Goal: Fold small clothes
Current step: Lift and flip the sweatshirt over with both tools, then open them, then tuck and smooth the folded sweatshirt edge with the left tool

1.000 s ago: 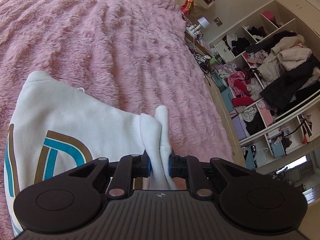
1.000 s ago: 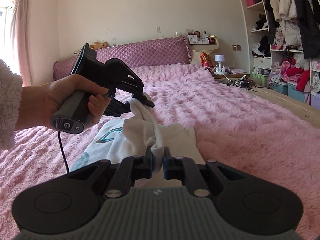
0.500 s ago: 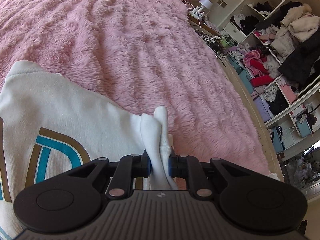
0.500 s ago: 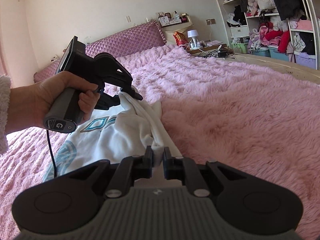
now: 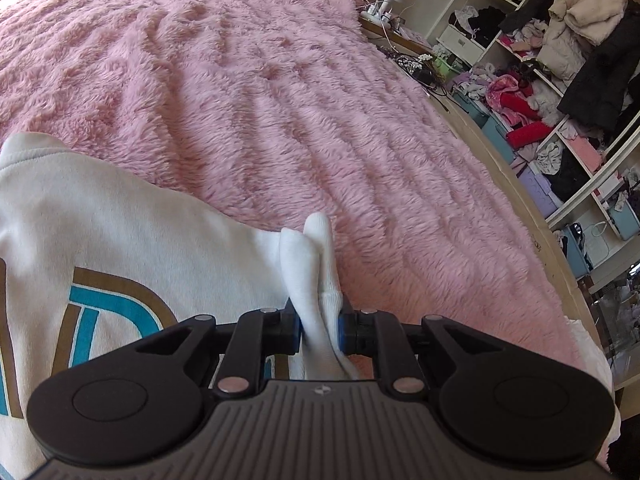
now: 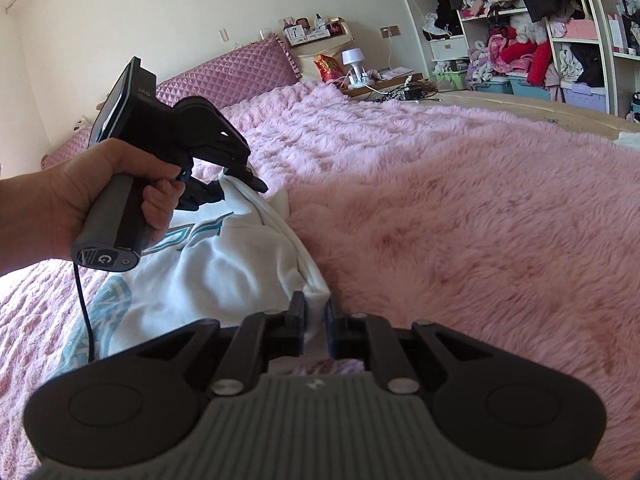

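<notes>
The white sweatshirt (image 5: 132,248) lay on the pink fluffy blanket (image 5: 280,100) of the bed, with a teal and brown printed design (image 5: 100,308) facing up; in the left wrist view it filled the area from 7 to 9 o'clock. Its bunched white edge, two thick ribbed folds side by side, stood between the fingers of the left gripper (image 5: 319,330) at 6 o'clock. The jaws of this gripper had just been opening a little, but the blue pads still pressed on the cloth from both sides. In the right wrist view the right gripper (image 6: 317,320) was at 6 o'clock and its jaws were clamped on a thin white fold of the same sweatshirt, almost together. From there the edge of the garment ran as a raised ridge toward 10 o'clock, up to the left gripper, which a person's hand (image 6: 80,200) held by its grey handle; a black cable hung down from that handle. Outward from the garment, a quilted purple headboard (image 6: 228,76) stood at 11 o'clock, a small white lamp (image 6: 354,62) near 12 o'clock, and open shelves (image 6: 540,32) full of clothes at 1 to 2 o'clock.
</notes>
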`<state>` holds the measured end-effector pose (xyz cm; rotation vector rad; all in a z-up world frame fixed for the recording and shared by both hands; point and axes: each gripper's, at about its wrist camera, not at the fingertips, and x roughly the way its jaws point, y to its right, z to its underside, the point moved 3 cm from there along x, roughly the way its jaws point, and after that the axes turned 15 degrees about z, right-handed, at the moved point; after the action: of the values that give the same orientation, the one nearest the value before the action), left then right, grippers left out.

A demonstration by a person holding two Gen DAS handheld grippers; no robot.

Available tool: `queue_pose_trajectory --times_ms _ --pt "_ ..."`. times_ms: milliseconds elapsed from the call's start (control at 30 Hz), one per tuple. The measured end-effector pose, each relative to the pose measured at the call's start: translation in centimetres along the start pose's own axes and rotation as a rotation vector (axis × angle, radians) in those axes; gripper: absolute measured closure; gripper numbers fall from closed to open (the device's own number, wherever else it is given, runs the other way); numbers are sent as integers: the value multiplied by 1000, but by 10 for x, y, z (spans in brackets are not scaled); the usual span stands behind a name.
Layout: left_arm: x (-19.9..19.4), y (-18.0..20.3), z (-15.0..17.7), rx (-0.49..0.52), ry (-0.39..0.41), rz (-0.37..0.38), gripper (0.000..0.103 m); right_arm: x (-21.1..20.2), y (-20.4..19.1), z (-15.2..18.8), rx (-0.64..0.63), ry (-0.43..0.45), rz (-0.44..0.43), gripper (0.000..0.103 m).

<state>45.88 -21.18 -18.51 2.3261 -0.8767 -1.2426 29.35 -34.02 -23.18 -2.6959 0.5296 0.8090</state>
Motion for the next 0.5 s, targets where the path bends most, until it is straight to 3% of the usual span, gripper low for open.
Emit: queue_pose_trajectory --times_ms 200,233,300,400,500 --pt "2 4 -1 30 40 49 57 7 2 7 -3 -22 11 98" --pt "-1 6 -5 25 54 65 57 6 2 8 0 -22 13 93" --pt "-16 12 -12 44 83 100 57 6 4 8 -2 -31 33 75" --pt "-51 21 -16 88 131 129 57 -1 15 4 47 -44 35 73" --pt "-105 25 2 164 148 162 57 -15 22 -8 74 -1 39 71"
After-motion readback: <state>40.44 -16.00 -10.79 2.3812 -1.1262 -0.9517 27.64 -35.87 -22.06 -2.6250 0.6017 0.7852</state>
